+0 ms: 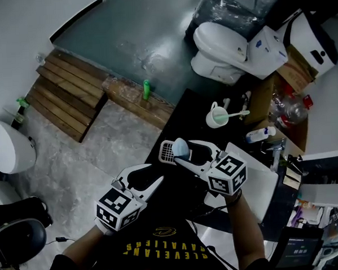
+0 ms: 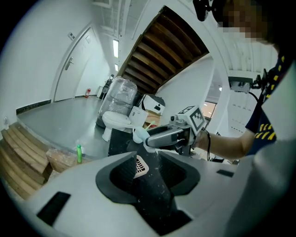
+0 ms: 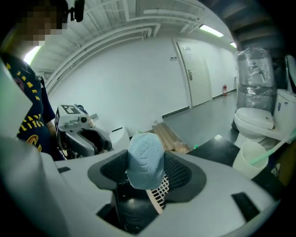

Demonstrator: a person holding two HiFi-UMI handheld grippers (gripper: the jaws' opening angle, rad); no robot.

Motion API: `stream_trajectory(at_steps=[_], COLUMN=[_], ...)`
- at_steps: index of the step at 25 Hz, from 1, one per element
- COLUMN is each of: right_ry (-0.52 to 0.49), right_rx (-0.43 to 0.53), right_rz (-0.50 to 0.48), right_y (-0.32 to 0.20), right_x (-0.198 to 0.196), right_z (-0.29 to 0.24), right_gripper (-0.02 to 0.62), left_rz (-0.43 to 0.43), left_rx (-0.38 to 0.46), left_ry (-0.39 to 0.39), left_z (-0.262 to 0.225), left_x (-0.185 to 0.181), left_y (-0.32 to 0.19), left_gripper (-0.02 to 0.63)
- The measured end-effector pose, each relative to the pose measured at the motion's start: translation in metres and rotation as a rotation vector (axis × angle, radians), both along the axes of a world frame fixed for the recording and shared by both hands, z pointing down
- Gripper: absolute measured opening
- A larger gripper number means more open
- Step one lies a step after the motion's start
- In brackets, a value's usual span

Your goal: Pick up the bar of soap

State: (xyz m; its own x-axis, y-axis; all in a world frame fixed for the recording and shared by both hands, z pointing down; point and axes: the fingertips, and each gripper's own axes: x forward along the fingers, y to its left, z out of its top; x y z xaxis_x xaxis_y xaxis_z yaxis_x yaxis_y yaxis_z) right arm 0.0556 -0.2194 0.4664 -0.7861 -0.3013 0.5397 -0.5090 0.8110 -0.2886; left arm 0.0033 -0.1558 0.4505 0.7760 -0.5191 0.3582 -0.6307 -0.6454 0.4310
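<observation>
The bar of soap [image 1: 181, 146], pale blue, is clamped between the jaws of the right gripper [image 1: 183, 153] in the head view. It is over the near end of a black desk [image 1: 195, 109], just beside a white slotted soap dish [image 1: 166, 153]. The left gripper [image 1: 144, 177] hangs lower left, off the desk, its jaws spread with nothing in them. Farther along the desk stands a white cup [image 1: 215, 118] with a pale green handle sticking out. A toilet [image 1: 221, 47] lies beyond, and a green bottle [image 1: 147, 89] stands near wooden steps [image 1: 65, 97].

In the left gripper view the jaws stand apart and empty. Past them the soap dish [image 2: 140, 165] lies on the desk, with the right gripper [image 2: 144, 139] carrying the soap [image 2: 138, 134] above it.

In the right gripper view both pads press the sides of the soap [image 3: 145, 159], which stands on end. The soap dish [image 3: 159, 193] shows below and behind it, and the cup [image 3: 247, 159] is at the right.
</observation>
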Motion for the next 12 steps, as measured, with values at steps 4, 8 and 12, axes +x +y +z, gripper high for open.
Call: stream_trajectory(at_steps=[4,8,12], right_ry=[-0.148,-0.286,-0.384], right_rx=[0.031,0.031,0.013], right_rz=[0.134,0.259,0.354], right_y=[0.002,0.008,0.016], right_x=[0.010,0.024,0.039], right_z=[-0.032,-0.053,-0.064], right_gripper=[0.267,0.267,0.267], left_rz=[0.030,0.043,0.048], left_rx=[0.023,0.038,0.056], left_ry=[0.000,-0.006,-0.015], left_z=[-0.008,-0.012,-0.016], left_x=[0.012,0.019,0.024], left_y=[-0.002,-0.002,-0.004], left_gripper=[0.155,0.155,0.155])
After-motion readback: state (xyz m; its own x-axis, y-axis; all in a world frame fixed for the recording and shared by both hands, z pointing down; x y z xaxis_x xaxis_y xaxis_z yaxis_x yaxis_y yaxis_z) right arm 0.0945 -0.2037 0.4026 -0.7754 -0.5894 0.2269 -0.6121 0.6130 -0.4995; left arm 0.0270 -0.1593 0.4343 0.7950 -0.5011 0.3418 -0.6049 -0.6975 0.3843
